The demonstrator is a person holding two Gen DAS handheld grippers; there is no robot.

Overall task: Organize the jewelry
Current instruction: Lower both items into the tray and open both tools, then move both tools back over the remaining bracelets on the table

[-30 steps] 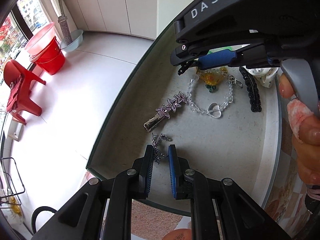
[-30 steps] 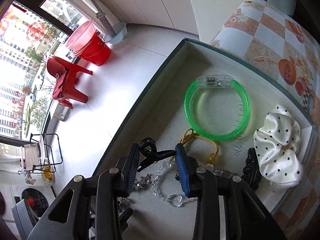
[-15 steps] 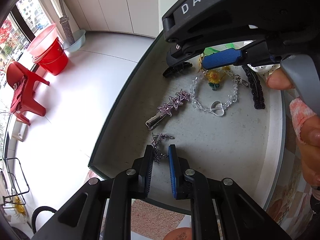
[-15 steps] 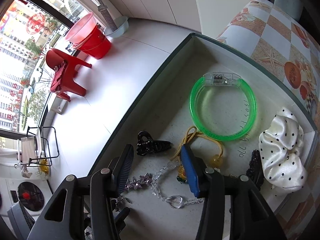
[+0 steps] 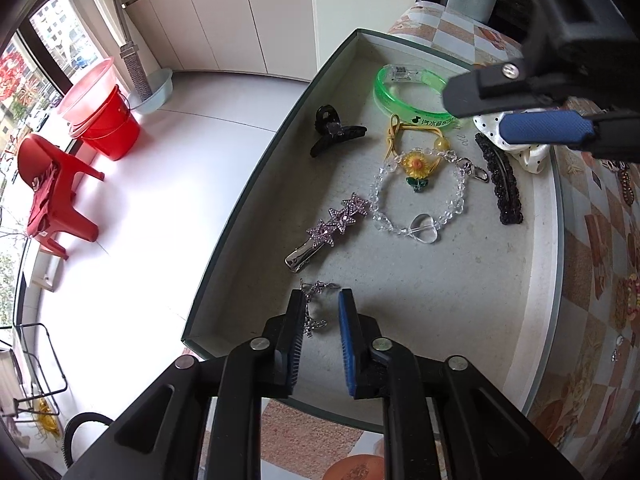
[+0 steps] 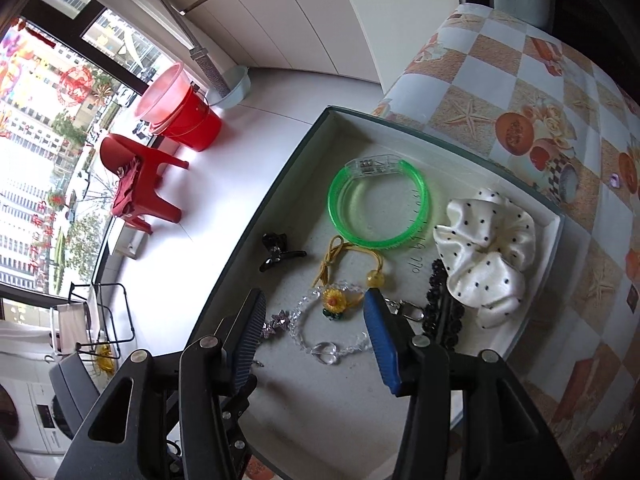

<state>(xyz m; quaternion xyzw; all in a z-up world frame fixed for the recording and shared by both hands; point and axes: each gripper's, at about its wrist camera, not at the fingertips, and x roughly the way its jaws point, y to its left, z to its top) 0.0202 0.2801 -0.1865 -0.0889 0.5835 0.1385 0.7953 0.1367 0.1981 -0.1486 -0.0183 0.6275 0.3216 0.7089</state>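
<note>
Two grippers: left gripper (image 5: 320, 320) slightly parted around silver chain (image 5: 314, 306), not clamping; right gripper (image 6: 316, 328) spread wide, empty.
Chain: in tray (image 5: 240, 208), partly hidden by fingers.
Scrunchie (image 5: 520, 152): mostly covered.

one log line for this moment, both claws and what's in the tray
left claw: open, straddling silver chain | right claw: open, empty, above crystal bracelet | black claw clip: lying free in tray

Three hair clips (image 5: 329, 222), two bracelets (image 5: 416, 208), one scrunchie (image 6: 486, 246), one bangle (image 6: 378, 204)
</note>
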